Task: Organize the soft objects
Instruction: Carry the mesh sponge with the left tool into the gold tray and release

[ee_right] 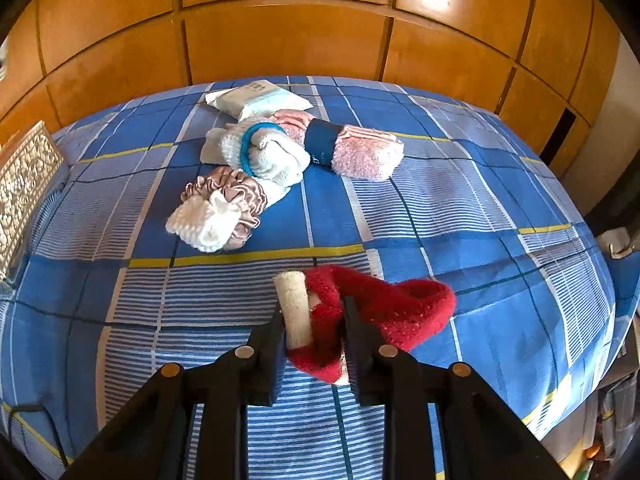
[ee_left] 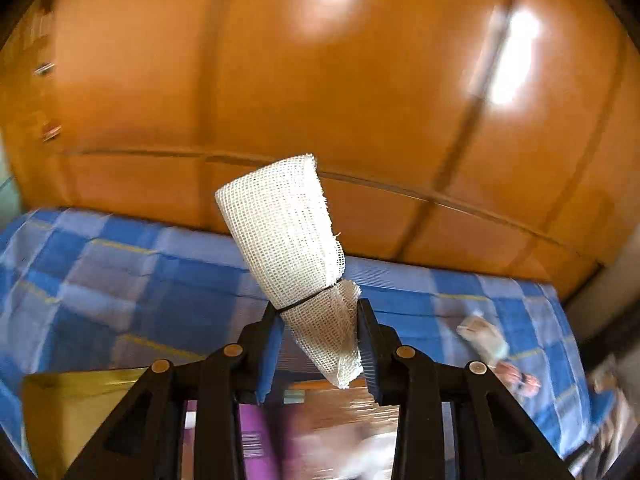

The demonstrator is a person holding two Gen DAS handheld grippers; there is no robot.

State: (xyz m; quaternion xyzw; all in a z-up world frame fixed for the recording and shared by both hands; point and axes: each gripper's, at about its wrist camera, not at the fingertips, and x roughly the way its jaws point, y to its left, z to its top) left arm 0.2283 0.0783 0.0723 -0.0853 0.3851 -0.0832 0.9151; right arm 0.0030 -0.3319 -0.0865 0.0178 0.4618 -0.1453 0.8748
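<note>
The left gripper (ee_left: 320,344) squeezes a white bandage roll (ee_left: 288,236) up in the air. The right gripper (ee_right: 314,336) pinches a red sock (ee_right: 384,312) and a small white roll (ee_right: 295,308) over the blue checked bed (ee_right: 460,208). Only the right view shows the pile of socks (ee_right: 280,156).

Open-weave white gauze roll (ee_left: 280,232), fuzzy red fleece sock (ee_right: 384,312), smooth blue checked cotton bedsheet (ee_right: 460,208), glossy orange wooden wardrobe panels (ee_right: 288,40)

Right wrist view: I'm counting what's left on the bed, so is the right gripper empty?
No, the right gripper is shut on a red fuzzy sock with a white roll tucked against it.
</note>
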